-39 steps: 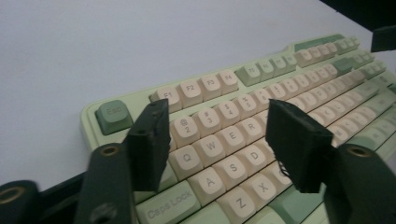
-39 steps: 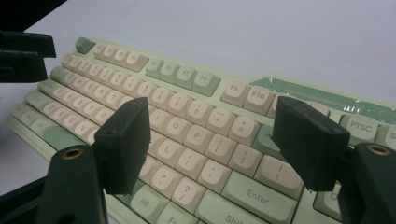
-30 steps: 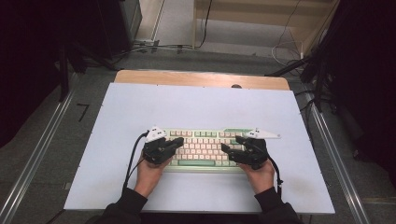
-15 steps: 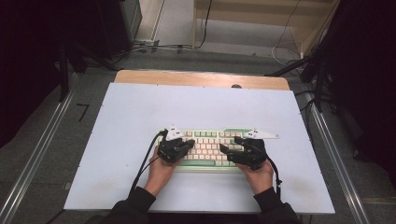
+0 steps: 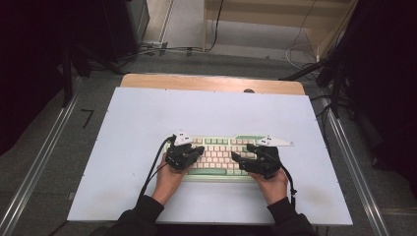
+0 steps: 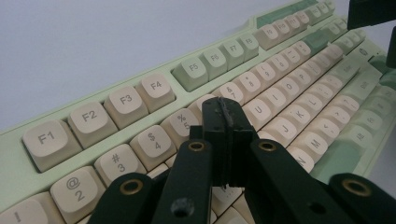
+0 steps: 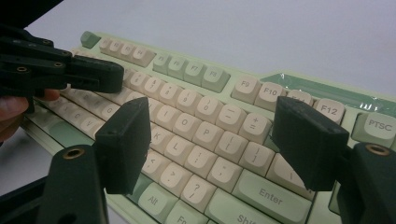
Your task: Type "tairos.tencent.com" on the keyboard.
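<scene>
Pale lavender mat (image 5: 147, 123) covering a wooden bench (image 5: 211, 82), dark room and loose cables beyond the far edge. High view: one green-and-cream keyboard (image 5: 221, 147), lying parallel to the near edge, nearer that edge than the far one and about midway between the side edges; left gripper (image 5: 196, 151) over its left half, right gripper (image 5: 237, 157) over its right half, each held in a hand entering from the near edge. Left gripper view: jaws pressed together, nothing between them, tip poised over the number row of the keyboard (image 6: 140, 100) near the 5 and 6 keys; contact with a key cannot be told. Right gripper view: right gripper (image 7: 210, 140) with jaws standing wide apart and empty, above the letter keys of the keyboard (image 7: 224, 121) near L and P; left gripper (image 7: 105, 77) farther off, over the keys at upper left.
</scene>
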A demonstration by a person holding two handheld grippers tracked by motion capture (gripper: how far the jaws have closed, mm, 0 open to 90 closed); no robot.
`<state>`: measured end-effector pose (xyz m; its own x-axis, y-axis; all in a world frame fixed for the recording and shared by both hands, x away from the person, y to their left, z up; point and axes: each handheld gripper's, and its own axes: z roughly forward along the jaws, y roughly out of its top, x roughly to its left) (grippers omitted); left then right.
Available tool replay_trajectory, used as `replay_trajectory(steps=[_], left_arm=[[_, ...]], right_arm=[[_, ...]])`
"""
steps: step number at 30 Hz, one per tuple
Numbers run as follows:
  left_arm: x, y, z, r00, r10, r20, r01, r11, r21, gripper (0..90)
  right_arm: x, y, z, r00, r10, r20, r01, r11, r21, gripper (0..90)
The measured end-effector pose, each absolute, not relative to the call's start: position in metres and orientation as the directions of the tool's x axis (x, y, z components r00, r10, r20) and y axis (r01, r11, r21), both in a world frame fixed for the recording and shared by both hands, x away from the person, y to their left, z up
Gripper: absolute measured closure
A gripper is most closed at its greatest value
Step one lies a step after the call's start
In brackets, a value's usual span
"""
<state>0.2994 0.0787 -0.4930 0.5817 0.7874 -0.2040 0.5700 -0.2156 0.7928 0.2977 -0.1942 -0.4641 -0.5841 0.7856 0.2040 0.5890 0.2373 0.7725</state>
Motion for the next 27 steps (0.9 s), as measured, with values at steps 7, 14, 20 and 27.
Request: replay_trajectory(steps=[7, 14, 20, 27], left_arm=[[0.3003, 0.0791, -0.4931, 0.583, 0.785, -0.207, 0.576, -0.220, 0.787, 90.0], [0.3004, 0.0784, -0.4933, 0.585, 0.783, -0.210, 0.579, -0.222, 0.785, 90.0], [0.3015, 0.0766, -0.4945, 0.594, 0.779, -0.201, 0.586, -0.247, 0.772, 90.0], [0.2972, 0.0776, -0.4855, 0.592, 0.780, -0.203, 0.563, -0.219, 0.797, 79.1]], right_arm=[[0.2980, -0.1944, -0.4644, -0.584, 0.786, 0.204, 0.590, 0.238, 0.772, 26.8], [0.2977, -0.1941, -0.4644, -0.584, 0.787, 0.202, 0.589, 0.239, 0.772, 26.9], [0.2978, -0.1936, -0.4653, -0.584, 0.786, 0.200, 0.590, 0.243, 0.770, 27.0], [0.2974, -0.1933, -0.4653, -0.585, 0.786, 0.201, 0.589, 0.241, 0.771, 27.1]])
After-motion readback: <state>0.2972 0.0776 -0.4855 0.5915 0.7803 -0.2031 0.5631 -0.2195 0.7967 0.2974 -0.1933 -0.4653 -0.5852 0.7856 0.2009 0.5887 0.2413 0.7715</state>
